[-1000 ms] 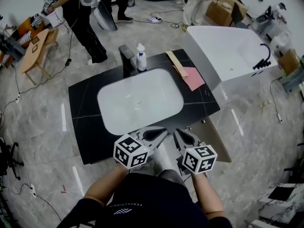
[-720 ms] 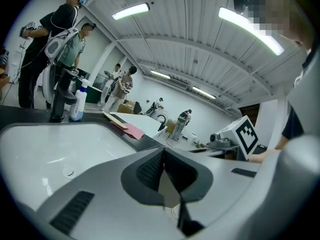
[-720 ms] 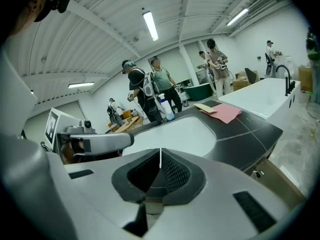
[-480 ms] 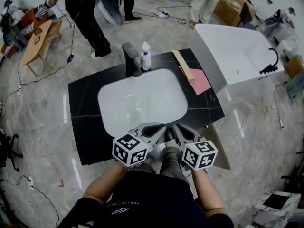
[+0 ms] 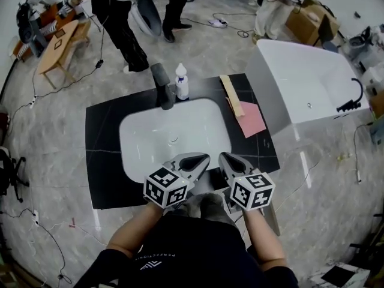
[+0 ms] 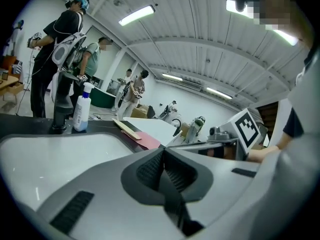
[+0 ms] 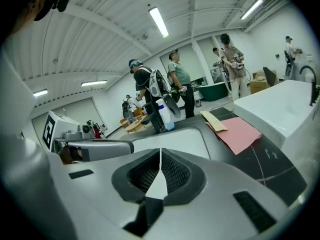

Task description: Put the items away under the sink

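Left gripper and right gripper: grey plastic, ribbed pads, jaws pressed together, nothing between, at the near edge of the glossy black counter. White rounded-rectangle sink sits in it. Behind the sink: dark boxy tap, white bottle upright just beside it. Right of the sink: flat wooden slat, long axis pointing away, overlapping a pink cloth. White tub beyond, grey marble floor.

Open workshop hall: freestanding sink counter and bathtub on a cable-strewn floor, cardboard boxes, ceiling strip lights, people standing about
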A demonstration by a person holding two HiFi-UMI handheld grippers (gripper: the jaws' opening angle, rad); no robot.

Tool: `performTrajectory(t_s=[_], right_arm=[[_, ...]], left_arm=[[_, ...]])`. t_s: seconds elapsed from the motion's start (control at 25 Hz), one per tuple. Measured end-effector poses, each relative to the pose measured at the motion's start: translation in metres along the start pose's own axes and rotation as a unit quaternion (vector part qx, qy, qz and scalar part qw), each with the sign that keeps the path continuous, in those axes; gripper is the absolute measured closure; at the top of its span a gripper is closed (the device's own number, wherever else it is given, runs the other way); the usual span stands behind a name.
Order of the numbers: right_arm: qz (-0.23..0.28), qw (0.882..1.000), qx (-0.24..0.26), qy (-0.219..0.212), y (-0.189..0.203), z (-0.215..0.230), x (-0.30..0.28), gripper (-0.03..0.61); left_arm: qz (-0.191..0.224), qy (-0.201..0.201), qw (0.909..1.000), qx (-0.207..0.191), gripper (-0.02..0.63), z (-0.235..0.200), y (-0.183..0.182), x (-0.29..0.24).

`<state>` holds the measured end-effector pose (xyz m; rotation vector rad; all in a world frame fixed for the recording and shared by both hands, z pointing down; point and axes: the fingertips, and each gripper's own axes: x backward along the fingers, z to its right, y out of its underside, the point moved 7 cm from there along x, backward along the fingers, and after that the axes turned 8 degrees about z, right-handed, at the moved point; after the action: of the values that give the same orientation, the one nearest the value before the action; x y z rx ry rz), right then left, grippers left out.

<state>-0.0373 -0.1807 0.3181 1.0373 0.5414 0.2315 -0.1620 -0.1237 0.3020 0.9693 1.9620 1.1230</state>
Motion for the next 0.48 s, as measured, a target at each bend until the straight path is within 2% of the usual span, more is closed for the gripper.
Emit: performTrajectory(t_s=[0.48], right_arm=[[-0.016, 0.999, 0.022, -0.031, -0.037, 0.055, -0.026, 0.543]], left_arm=[[0.011, -0.041, 0.9990, 0.010, 0.604, -0.014, -0.014, -0.054]])
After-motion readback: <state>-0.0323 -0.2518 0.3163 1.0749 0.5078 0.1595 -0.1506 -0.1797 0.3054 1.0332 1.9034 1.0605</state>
